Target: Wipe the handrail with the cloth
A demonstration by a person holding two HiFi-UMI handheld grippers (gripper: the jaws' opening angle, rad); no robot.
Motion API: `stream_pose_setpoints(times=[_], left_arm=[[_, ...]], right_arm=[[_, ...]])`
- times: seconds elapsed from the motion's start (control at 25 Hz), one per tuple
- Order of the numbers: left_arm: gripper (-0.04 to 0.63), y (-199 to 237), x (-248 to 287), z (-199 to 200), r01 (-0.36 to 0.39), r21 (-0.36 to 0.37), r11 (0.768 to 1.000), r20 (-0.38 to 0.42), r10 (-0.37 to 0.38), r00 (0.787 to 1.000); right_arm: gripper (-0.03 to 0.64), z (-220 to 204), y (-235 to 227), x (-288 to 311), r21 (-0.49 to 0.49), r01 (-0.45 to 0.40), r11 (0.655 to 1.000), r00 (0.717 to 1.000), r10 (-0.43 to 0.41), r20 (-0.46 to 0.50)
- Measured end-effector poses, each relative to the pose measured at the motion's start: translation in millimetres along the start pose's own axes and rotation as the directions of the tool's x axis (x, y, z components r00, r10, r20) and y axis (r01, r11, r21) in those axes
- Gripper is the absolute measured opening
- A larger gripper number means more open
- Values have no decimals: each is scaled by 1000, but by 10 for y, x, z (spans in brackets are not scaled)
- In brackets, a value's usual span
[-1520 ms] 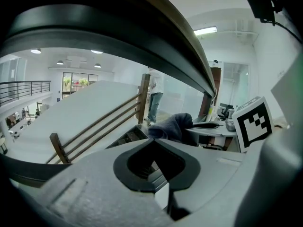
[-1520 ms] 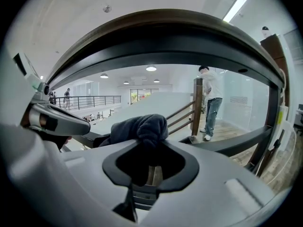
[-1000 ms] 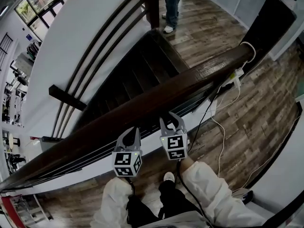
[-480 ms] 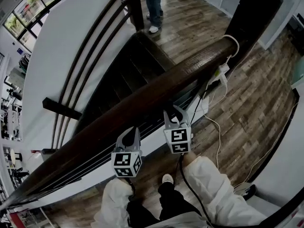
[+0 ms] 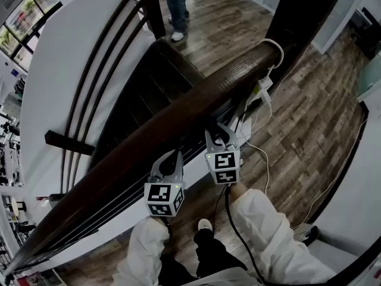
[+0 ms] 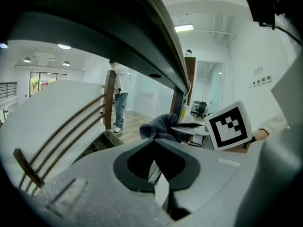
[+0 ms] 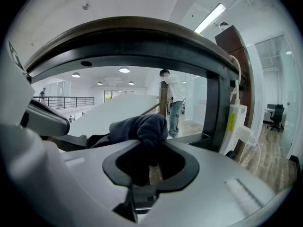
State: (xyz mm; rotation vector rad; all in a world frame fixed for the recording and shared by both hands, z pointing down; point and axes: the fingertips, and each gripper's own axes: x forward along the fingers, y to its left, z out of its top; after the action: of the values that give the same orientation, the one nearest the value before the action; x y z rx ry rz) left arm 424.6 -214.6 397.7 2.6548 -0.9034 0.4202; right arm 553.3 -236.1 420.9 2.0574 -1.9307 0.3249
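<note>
- Right tongs (image 5: pixel 220 139) are clenching the dark cloth (image 7: pixel 141 126) by the handrail (image 5: pixel 178 121); left tongs (image 5: pixel 169 159) are staying clenched, empty.
- The bunched cloth is risking slipping free mid-wipe.

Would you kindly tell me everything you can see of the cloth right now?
The cloth is dark blue-grey and looks soft and fleecy, bunched into a rounded wad. The right gripper pinches it between its jaws, with folds bulging above the tips and trailing off to the left. It sits under the handrail with a gap showing between them, so it is not wiping. Nothing else touches it.
</note>
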Motion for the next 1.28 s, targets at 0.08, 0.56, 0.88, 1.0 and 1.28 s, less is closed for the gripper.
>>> stream_pose_setpoints(times=[0.08,0.56,0.88,1.0,1.28], left_arm=[[0,-80,98,75,22,11,1000,6,-22,1000],[0,-379,537,352,90,44,995,33,-92,995],[0,-552,592,380,129,74,989,28,-131,991],[0,-538,537,376,124,75,989,28,-126,992],[0,-400,401,329,93,72,993,26,-95,995]], right_arm=[[80,3,-99,14,10,13,1000,1000,-13,-3],[80,2,-638,108,12,83,997,997,-83,-10],[80,13,-1009,192,27,130,991,991,-130,-26],[80,41,-1118,210,20,146,989,989,-145,-22],[80,-4,-1313,259,23,186,982,981,-184,-52]])
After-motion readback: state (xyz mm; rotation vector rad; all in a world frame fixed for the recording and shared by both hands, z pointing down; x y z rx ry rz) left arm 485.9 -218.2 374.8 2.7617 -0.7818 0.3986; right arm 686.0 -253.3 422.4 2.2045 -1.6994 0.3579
